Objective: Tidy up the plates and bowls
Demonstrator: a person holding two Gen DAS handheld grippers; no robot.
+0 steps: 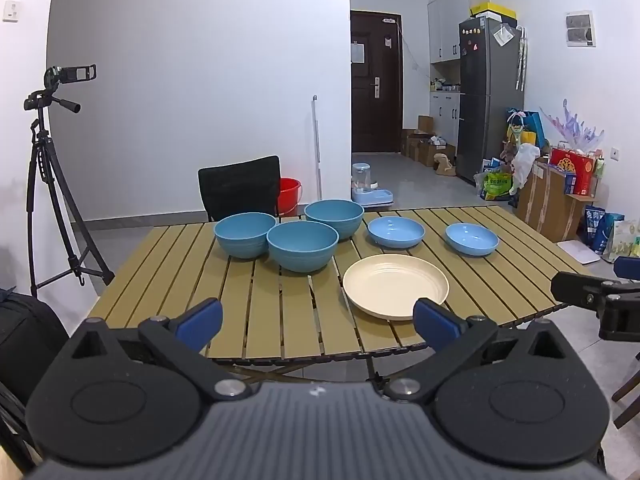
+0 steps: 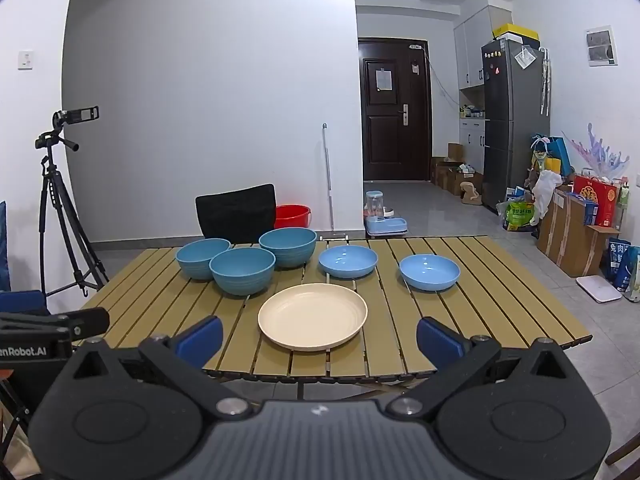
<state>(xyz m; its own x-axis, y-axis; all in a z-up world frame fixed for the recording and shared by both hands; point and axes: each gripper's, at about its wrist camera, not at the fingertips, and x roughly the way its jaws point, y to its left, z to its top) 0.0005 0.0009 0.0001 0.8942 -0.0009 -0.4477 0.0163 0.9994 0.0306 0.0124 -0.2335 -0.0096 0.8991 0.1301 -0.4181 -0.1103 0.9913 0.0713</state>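
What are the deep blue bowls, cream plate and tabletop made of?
Deep blue bowls: probably matte plastic or fibre composite, dull with faint ridges. Cream plate: likely the same, matte with concentric rings. Tabletop: separate tan slats with a smooth, even colour; painted metal or wood, can't tell.

A lived-in flat, this: a tall grey fridge [image 1: 490, 96] with magnets, white kitchen cupboards [image 1: 448, 28] beside it, a dark front door [image 1: 376, 80] down the hall. A pet feeder [image 1: 370, 190] sits on the tiled floor, a red bucket [image 1: 290, 194] by the wall, boxes and shopping bags [image 1: 560, 188] piled right.
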